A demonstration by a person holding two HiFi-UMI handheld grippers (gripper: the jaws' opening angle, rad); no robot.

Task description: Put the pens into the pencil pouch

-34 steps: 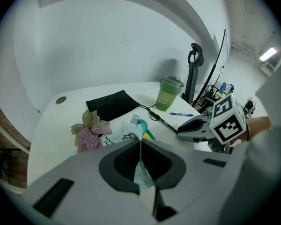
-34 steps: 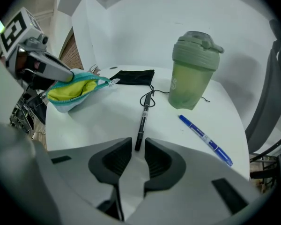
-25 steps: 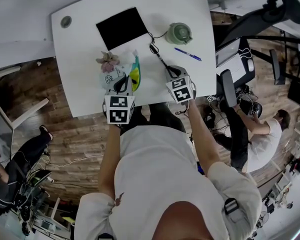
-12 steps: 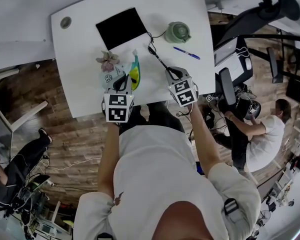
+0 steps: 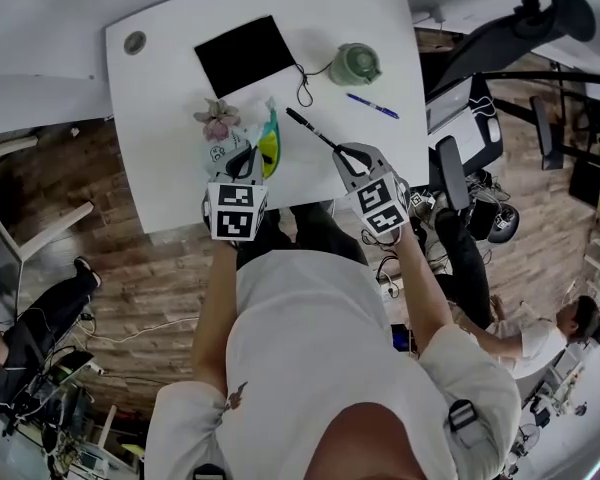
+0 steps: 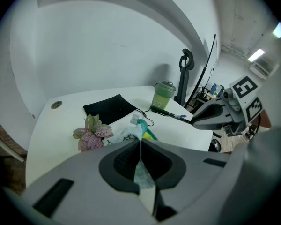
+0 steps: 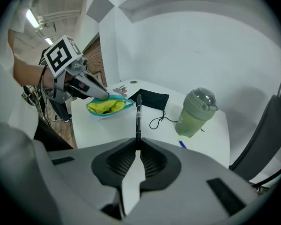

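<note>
Black pen (image 5: 310,129) higher in right gripper (image 5: 342,151)

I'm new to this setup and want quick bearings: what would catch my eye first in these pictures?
The right gripper has its jaws shut on a slim black pen that points out over the white table. Left of it, the left gripper pinches the edge of a soft pencil pouch, teal-rimmed and yellow inside, its mouth open. Farther back are a pale green lidded cup and a blue pen.
</note>
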